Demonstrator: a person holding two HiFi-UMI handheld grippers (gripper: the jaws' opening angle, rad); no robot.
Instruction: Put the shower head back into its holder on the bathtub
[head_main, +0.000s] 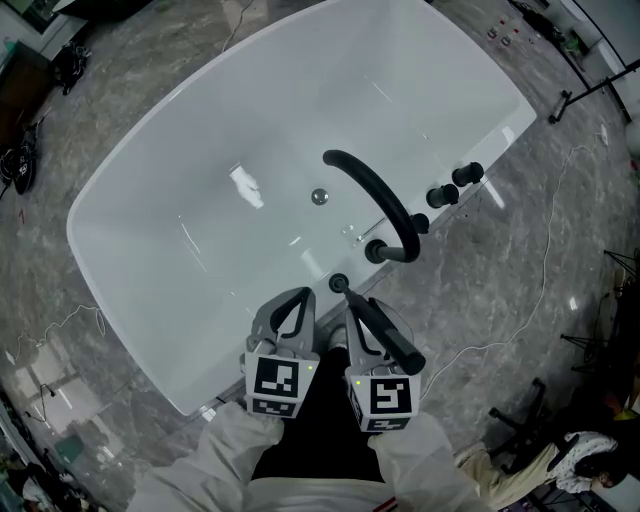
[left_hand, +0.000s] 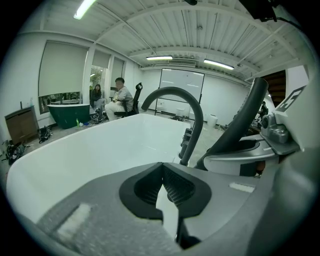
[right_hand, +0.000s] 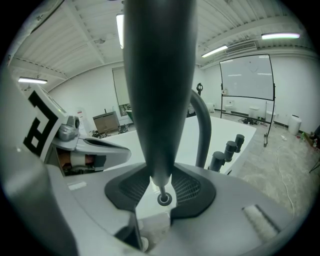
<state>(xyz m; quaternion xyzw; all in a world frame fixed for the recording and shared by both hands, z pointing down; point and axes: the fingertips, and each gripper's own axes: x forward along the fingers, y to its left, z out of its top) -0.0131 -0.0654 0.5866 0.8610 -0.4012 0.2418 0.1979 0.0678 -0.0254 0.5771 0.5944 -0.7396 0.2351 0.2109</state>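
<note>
The left tongs (head_main: 297, 298) are pressed together at the tips, and nothing is between them (left_hand: 162, 170). The right tongs (head_main: 356, 306) are clamped on the long black shower head (head_main: 388, 338), one side on each side of it (right_hand: 160, 185). In the right gripper view the shower head (right_hand: 157, 100) stands up tall in the middle and gets thin at the bottom end. The big white bathtub (head_main: 200, 150) lies in front of both tongs on the grey stone floor (head_main: 560, 200). Inside the tub there is a small round silver drain (head_main: 319, 196) at the bottom. A curved black tap (head_main: 375, 185) bends over the tub from its right rim, and black round knobs (head_main: 455, 185) stand near it on that rim. The small black round holder (head_main: 338, 283) sits on the near rim of the tub, between the two tongs. The thin end of the shower head points at this holder and is just beside it, but I cannot tell if they touch. The left tongs are just beside the right ones, close to the holder.
</note>
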